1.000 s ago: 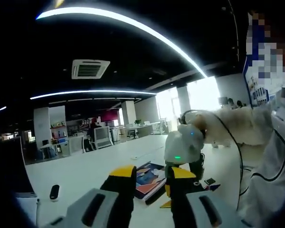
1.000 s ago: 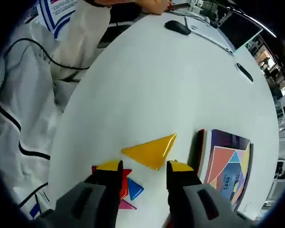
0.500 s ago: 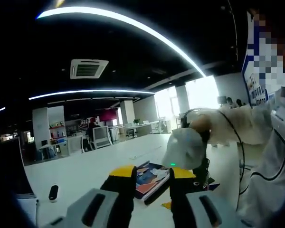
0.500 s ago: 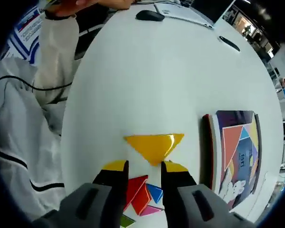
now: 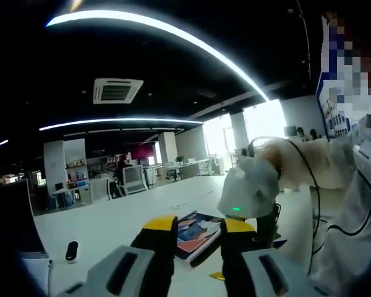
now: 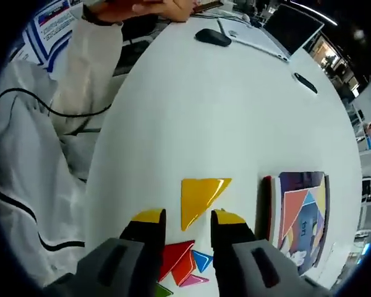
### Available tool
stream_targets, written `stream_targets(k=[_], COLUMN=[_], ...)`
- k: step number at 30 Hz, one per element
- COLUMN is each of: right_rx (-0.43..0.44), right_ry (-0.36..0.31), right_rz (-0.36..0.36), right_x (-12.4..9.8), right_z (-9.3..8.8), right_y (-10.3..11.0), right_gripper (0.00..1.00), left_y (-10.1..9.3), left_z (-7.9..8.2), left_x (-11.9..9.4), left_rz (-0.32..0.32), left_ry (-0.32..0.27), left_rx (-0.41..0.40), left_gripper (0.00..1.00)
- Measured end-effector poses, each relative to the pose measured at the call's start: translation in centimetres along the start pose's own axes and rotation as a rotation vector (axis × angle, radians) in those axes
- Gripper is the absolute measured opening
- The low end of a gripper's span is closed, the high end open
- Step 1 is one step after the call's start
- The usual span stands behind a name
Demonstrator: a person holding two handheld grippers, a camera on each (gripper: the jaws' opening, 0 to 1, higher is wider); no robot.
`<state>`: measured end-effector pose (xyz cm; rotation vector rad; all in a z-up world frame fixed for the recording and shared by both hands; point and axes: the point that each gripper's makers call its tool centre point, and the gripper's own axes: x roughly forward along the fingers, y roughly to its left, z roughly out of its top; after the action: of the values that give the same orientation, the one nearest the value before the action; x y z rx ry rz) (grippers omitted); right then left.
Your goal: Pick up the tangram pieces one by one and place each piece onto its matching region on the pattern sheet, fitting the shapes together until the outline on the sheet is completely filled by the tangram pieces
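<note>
Since a second ago the yellow triangle (image 6: 200,199) has turned between my right jaws: its long edge lay slanted, then flat across the frame, and now one straight edge runs up-down with the point aimed toward the lower middle of the right gripper view. My right gripper (image 6: 187,218) has its jaws close together on the triangle's lower tip, so I read it as pinching the piece and carrying it above the white worktop (image 6: 235,105); actual contact at the pads is hard to confirm. The pattern sheet (image 6: 304,211), with coloured regions printed on it, sits at the right edge of that frame, beside the jaws and clear of the triangle. Loose tangram pieces (image 6: 184,265) (red, blue, pink, a bit of green) lie at the bottom centre, below and behind the jaw tips. In the left gripper view my left gripper (image 5: 195,226) has its jaws spread with nothing between them; the sheet (image 5: 193,232) shows just past its tips, and the right gripper (image 5: 250,189) hangs at centre-right of the frame. Key relation for the next move, as I judge it: the sheet lies to the right of the held triangle, so the right hand is the one to travel there, and the triangle's long edge will need lining up with its printed region before release.
</note>
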<state>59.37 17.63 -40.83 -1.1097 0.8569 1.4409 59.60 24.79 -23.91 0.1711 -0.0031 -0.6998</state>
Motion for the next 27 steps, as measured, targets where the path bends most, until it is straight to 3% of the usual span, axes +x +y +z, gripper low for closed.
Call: stream_targets(k=[4, 8, 14, 16, 20, 22, 27], right_rx=[0.029, 0.046, 0.072, 0.086, 0.174, 0.158, 0.020], right_ry=[0.006, 0.020, -0.042, -0.030, -0.040, -0.034, -0.021], right_rz=[0.013, -0.009, 0.023, 0.016, -0.010, -0.012, 0.048], right_x=[0.9, 1.1, 1.2, 1.3, 1.5, 1.5, 1.2], right_z=[0.1, -0.7, 1.2, 1.6, 2.4, 2.2, 1.4], right_y=[0.1, -1.2, -0.7, -0.8, -1.5, -1.4, -0.6], right_gripper=[0.29, 0.32, 0.33, 0.33, 0.29, 0.29, 0.32], left_y=[-0.2, -0.1, -0.2, -0.3, 0.0, 0.2, 0.5], left_z=[0.0, 0.0, -0.1, 0.0, 0.0, 0.0, 0.1], left_x=[0.0, -0.1, 0.0, 0.0, -0.2, -0.3, -0.5], left_rz=[-0.009, -0.004, -0.008, -0.011, -0.004, 0.002, 0.009], left_ry=[0.001, -0.002, 0.002, 0.001, -0.003, -0.002, -0.011], left_rx=[0.003, 0.002, 0.003, 0.003, 0.000, 0.000, -0.006], left_gripper=[0.30, 0.30, 0.30, 0.30, 0.29, 0.29, 0.28])
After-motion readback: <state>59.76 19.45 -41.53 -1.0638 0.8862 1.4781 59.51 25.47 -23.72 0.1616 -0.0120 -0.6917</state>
